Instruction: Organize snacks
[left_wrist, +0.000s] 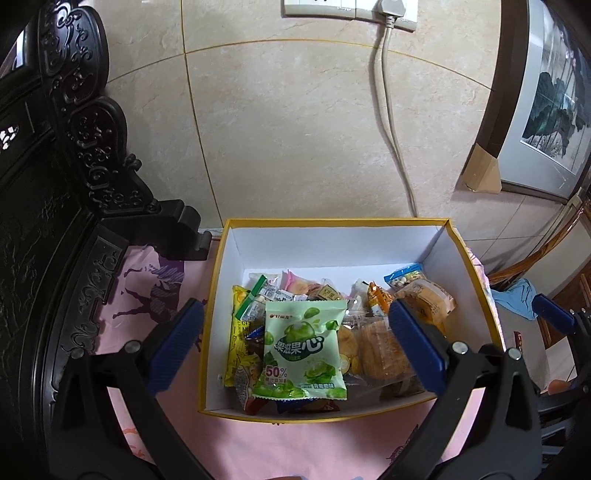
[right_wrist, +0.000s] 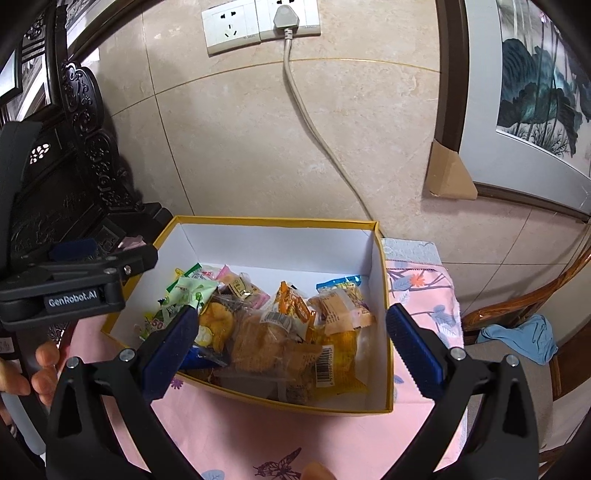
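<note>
Both grippers are hovering over the yellow box (left_wrist: 476, 291) in the lower centre of each frame, the left gripper (left_wrist: 295, 350) and the right gripper (right_wrist: 291, 350) each with jaws spread wide and holding nothing. The snacks are sitting piled inside the box on the pink tabletop (right_wrist: 229, 435). The green candy packet (left_wrist: 304, 350) is lying flat on top, its long axis running toward the wall, print upright. A likely slip: jaws closing on the loose heap could be pinching two wrappers together or nudging the box's thin wall.
</note>
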